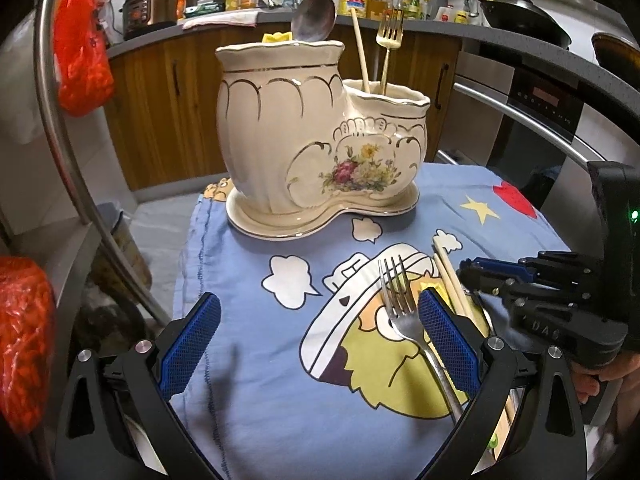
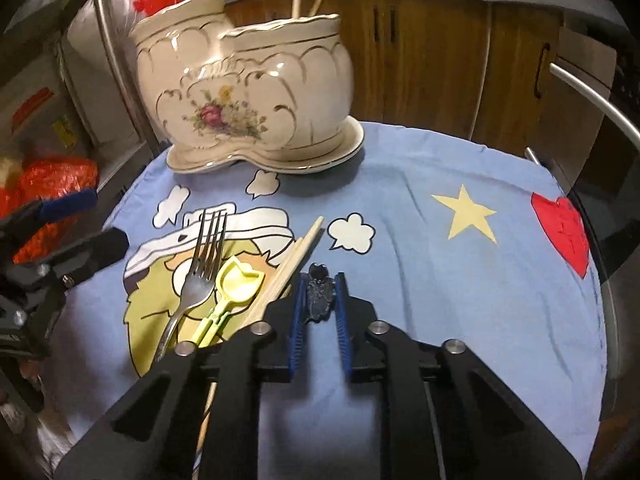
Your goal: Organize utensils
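A cream ceramic utensil holder (image 1: pixel 304 136) (image 2: pixel 248 92) with two pots stands at the back of the blue cartoon cloth (image 1: pixel 280 380) (image 2: pixel 440 280). It holds a big spoon (image 1: pixel 314 16), a chopstick (image 1: pixel 360 50) and a gold fork (image 1: pixel 388 36). A steel fork (image 1: pixel 400 308) (image 2: pixel 200 268), a yellow plastic spoon (image 2: pixel 236 284) and chopsticks (image 1: pixel 450 280) (image 2: pixel 288 268) lie on the cloth. My left gripper (image 1: pixel 320 332) is open above the cloth, its right finger beside the steel fork. My right gripper (image 2: pixel 319 292) (image 1: pixel 472 276) is shut on a dark utensil handle (image 2: pixel 319 292) next to the chopsticks.
Wooden kitchen cabinets (image 1: pixel 168 100) and a counter with a rice cooker (image 1: pixel 150 6) and bottles lie behind. A curved steel rail (image 1: pixel 64 132) and red bags (image 1: pixel 80 40) are at the left. An oven (image 1: pixel 540 120) is at the right.
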`<state>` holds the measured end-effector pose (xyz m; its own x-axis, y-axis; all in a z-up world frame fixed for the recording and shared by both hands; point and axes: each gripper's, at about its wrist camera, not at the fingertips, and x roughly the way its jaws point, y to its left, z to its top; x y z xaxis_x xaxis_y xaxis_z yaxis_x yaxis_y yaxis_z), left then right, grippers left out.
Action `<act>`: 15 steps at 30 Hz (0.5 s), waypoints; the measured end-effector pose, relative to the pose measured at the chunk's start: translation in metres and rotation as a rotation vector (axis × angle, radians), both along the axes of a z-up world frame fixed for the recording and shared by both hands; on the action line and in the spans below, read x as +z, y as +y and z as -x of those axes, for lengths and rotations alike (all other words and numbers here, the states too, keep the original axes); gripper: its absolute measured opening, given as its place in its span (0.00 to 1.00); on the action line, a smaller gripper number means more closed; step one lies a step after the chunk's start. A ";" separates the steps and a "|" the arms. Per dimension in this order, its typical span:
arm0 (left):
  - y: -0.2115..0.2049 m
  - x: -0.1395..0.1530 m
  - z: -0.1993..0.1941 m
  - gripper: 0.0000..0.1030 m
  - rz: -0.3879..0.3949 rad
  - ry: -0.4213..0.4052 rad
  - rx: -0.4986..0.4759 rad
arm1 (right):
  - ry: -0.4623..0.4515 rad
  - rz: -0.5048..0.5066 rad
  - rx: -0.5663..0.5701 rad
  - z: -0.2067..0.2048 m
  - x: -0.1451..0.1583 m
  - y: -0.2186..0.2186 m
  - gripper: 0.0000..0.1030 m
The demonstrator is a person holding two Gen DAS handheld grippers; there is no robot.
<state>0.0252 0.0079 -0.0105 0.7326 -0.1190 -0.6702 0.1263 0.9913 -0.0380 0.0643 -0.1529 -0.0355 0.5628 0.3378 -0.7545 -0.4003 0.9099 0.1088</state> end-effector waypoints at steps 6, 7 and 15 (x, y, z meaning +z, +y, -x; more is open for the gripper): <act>-0.008 -0.006 -0.004 0.95 -0.003 0.017 -0.012 | 0.021 -0.079 -0.019 0.000 0.008 -0.014 0.03; -0.011 -0.007 -0.005 0.95 0.000 0.022 -0.017 | 0.019 -0.085 -0.023 0.001 0.009 -0.016 0.03; -0.033 -0.019 -0.022 0.58 0.024 0.072 -0.078 | -0.024 -0.139 -0.057 0.007 0.023 -0.035 0.03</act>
